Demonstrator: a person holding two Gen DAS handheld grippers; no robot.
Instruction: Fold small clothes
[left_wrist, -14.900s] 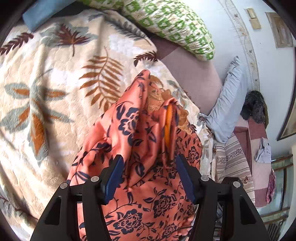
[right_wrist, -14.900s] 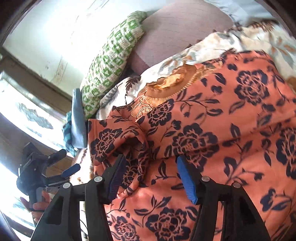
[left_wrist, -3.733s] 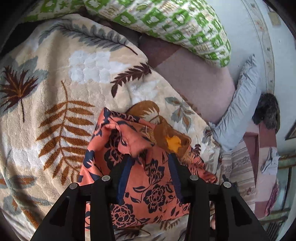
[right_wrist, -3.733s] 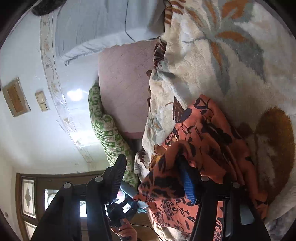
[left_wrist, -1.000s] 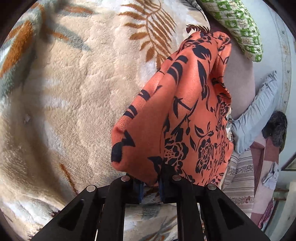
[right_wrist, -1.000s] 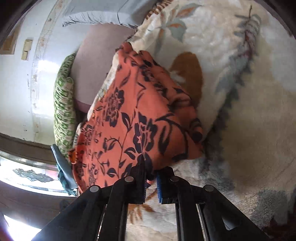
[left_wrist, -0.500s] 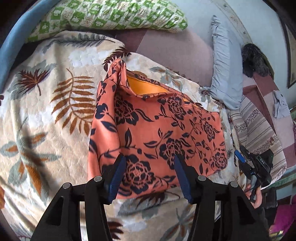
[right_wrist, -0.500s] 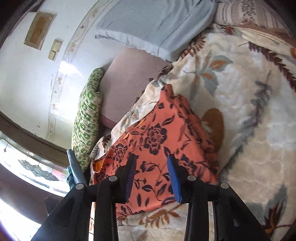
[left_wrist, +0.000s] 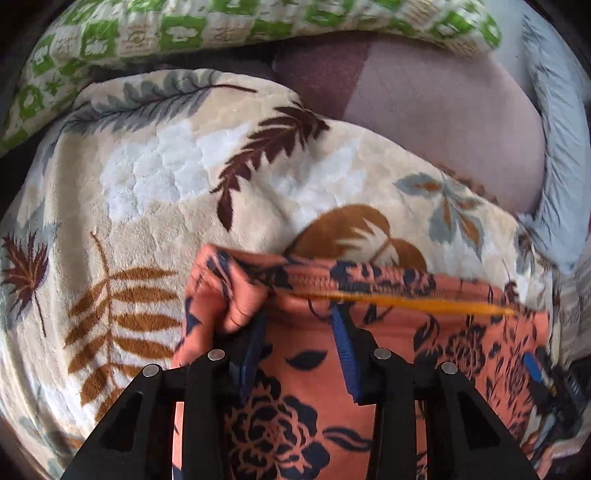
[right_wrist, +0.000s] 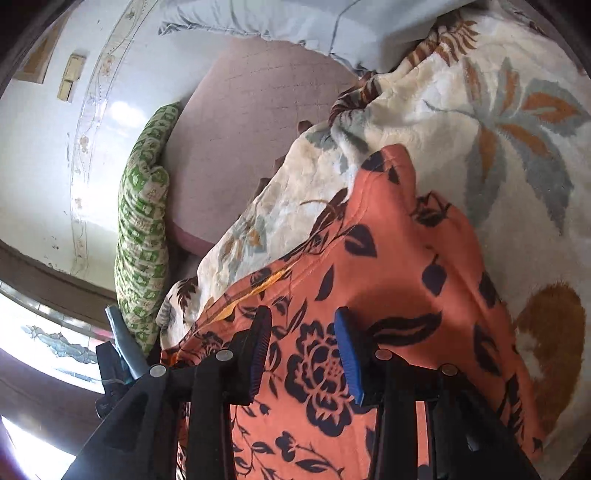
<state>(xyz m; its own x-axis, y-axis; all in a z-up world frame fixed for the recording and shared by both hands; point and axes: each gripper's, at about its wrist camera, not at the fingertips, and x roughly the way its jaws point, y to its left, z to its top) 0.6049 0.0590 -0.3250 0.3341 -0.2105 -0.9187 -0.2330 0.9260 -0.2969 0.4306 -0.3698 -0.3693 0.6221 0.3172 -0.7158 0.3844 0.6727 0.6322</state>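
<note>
Both grippers, left gripper (left_wrist: 299, 347) and right gripper (right_wrist: 301, 350), release the orange garment (right_wrist: 388, 280); its folded edge now lies flat; left jaws narrow again.

Leaf-print blanket (left_wrist: 192, 177), green patterned pillow (right_wrist: 142, 225), seemingly grey pillow (left_wrist: 561, 177).

The orange garment (left_wrist: 369, 387) runs off the bottom edge (its top hem blurred), hiding the blanket (left_wrist: 221, 177) beneath.

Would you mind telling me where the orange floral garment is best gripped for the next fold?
I would take the orange floral garment by its stitched far edge near the bunched left corner, coming from above; that hem stands raised off the leaf-print blanket, giving the pads something to pinch.
</note>
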